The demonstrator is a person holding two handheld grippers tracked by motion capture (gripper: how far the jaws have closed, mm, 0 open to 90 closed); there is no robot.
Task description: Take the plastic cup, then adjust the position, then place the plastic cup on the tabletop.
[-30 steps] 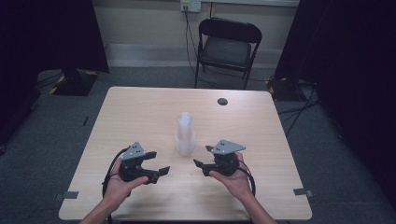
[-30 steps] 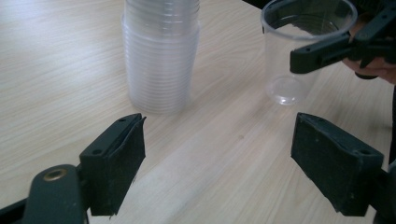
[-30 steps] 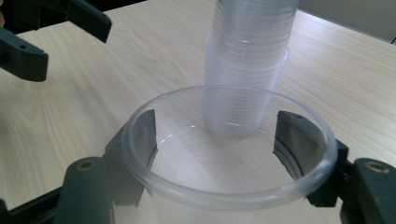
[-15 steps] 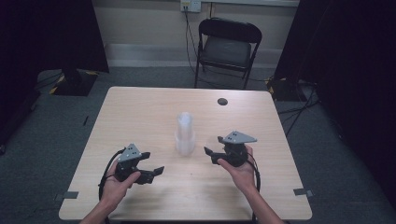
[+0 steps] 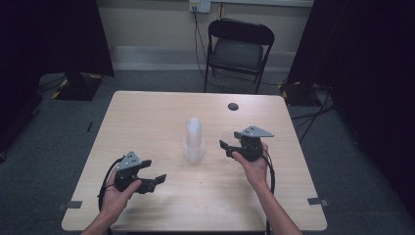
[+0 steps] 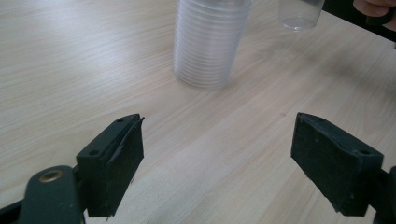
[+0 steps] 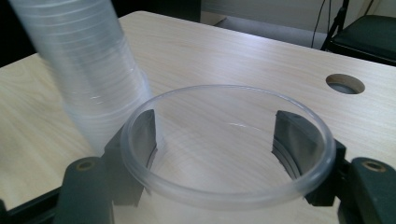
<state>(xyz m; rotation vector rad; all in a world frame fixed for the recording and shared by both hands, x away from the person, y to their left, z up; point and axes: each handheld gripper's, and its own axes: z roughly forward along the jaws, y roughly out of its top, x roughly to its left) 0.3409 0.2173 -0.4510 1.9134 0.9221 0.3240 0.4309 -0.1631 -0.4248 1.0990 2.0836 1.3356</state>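
Observation:
A tall stack of clear plastic cups (image 5: 194, 142) stands upright in the middle of the light wood table (image 5: 147, 112); it also shows in the left gripper view (image 6: 208, 42) and the right gripper view (image 7: 88, 70). My right gripper (image 5: 226, 147) (image 7: 215, 135) is shut on a single clear cup (image 5: 228, 139) (image 7: 233, 87), held just right of the stack with a jaw on each side below its rim. That cup (image 6: 299, 14) hangs a little above the tabletop. My left gripper (image 5: 155, 172) (image 6: 217, 154) is open with nothing between its jaws, near the front left and pointing toward the stack.
A round dark cable hole (image 5: 233, 106) (image 7: 344, 84) sits in the table's far right part. A black folding chair (image 5: 240, 49) stands beyond the far edge. Bare tabletop lies around the stack.
My right gripper has carried the single cup away from the person, up the table and slightly right, beside the stack. The left gripper has barely shifted.

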